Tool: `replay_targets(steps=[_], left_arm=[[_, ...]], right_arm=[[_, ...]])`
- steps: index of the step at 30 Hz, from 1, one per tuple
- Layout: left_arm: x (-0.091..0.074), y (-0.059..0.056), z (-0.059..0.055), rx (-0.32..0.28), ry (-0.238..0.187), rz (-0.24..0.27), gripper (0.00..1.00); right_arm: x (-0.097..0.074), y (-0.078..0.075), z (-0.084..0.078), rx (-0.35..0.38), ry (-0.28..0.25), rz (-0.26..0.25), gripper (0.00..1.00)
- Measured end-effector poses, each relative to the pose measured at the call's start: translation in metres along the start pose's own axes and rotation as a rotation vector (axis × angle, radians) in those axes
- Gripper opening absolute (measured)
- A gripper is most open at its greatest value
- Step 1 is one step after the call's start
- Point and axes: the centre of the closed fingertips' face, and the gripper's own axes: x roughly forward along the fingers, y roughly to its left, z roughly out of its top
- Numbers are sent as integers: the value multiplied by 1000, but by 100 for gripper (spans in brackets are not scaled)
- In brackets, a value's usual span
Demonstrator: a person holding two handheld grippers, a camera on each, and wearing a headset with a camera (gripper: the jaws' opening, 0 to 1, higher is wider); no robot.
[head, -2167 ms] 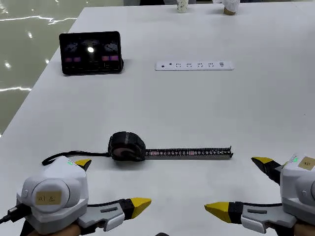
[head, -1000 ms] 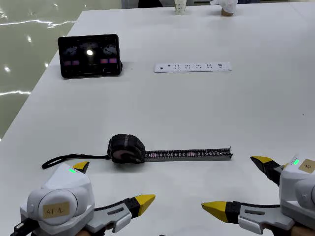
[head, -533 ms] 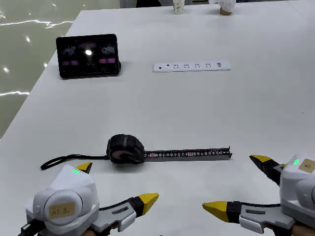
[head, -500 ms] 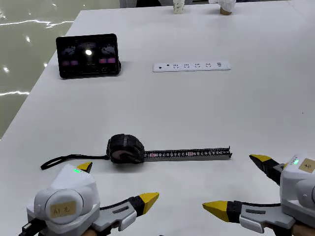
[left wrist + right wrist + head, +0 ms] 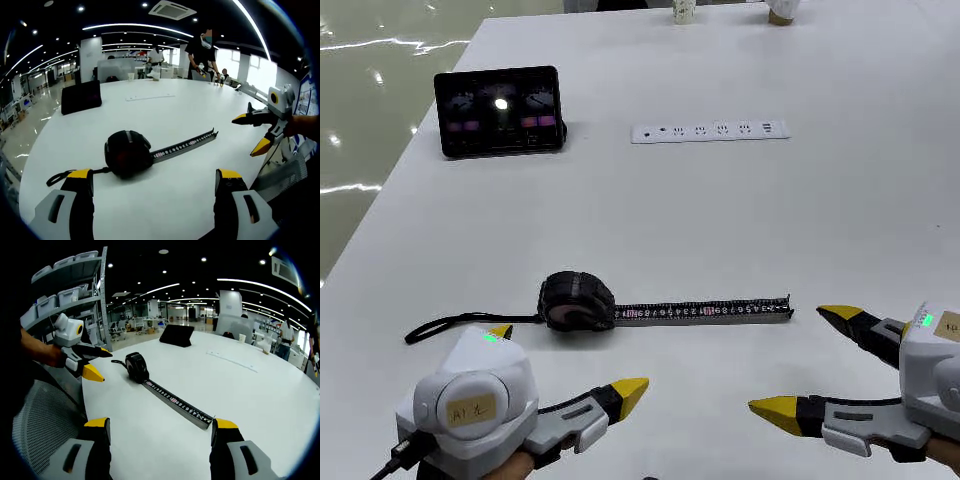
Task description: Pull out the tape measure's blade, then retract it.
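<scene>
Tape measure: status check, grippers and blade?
Both open, empty: left gripper, right gripper, on the near side of the tape measure. Its blade out, flat on the table. The power strip and tablet far back, off the path.

My white tabletop [image 5: 840,230] meets glossy floor [image 5: 365,90] at the head view's left. Overhead, strip lights [image 5: 135,26] cross a dark ceiling [image 5: 60,20]; a shelf [image 5: 103,300] of bins [image 5: 44,304] rises upper left in the right gripper view.
</scene>
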Motion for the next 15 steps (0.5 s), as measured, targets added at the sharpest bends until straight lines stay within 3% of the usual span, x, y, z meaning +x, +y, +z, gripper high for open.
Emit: replay_targets(steps=[5,15], left_arm=[[3,5,1,6,-6,23,99],[14,6,0,-14,4,14,99]], right_arm=[[1,-5,-3,-33,16,19,78],[9,-15,-4,-120,52,70,67]])
